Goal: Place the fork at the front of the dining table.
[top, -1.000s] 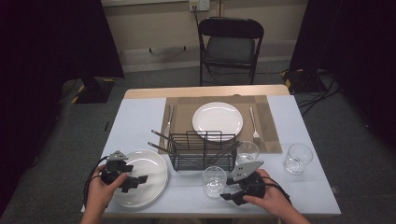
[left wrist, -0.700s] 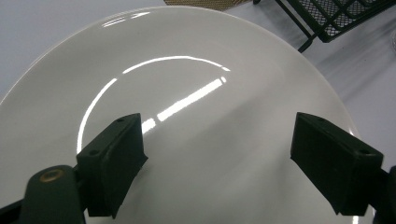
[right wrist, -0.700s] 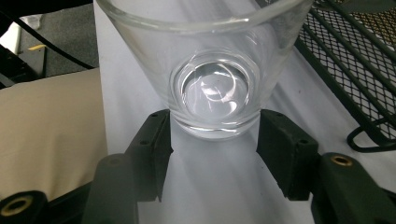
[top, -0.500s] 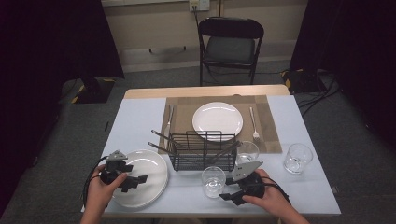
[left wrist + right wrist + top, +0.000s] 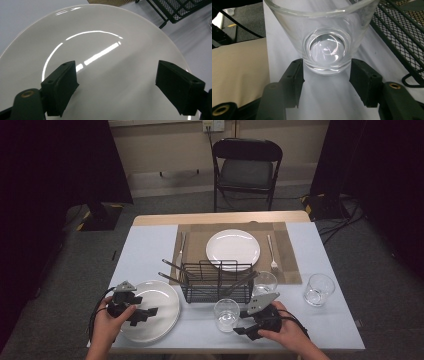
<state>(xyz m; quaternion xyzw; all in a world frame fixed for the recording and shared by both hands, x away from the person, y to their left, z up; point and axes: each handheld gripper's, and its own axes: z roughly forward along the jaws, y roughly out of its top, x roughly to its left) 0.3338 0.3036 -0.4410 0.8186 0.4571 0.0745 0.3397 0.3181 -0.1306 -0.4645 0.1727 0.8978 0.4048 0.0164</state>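
At the left of the table point(image 5: 150, 245), the left hand-held gripper point(image 5: 145, 313) hovers wide open and empty over the near plate point(image 5: 160, 305). The right hand-held gripper point(image 5: 242, 330) is closed about halfway on the base of the small glass point(image 5: 227, 314). The glass stands just before the wire rack point(image 5: 217, 281), so moving it is judged barely begun; one setting lies finished on the mat point(image 5: 287, 255).

black left gripper point(image 5: 142, 313) over a round white ceramic plate point(image 5: 160, 299) lying under its jaws, black right gripper point(image 5: 244, 326) with a small clear drinking glass point(image 5: 226, 314) at its jaw tips, black wire rack point(image 5: 216, 281) beyond both
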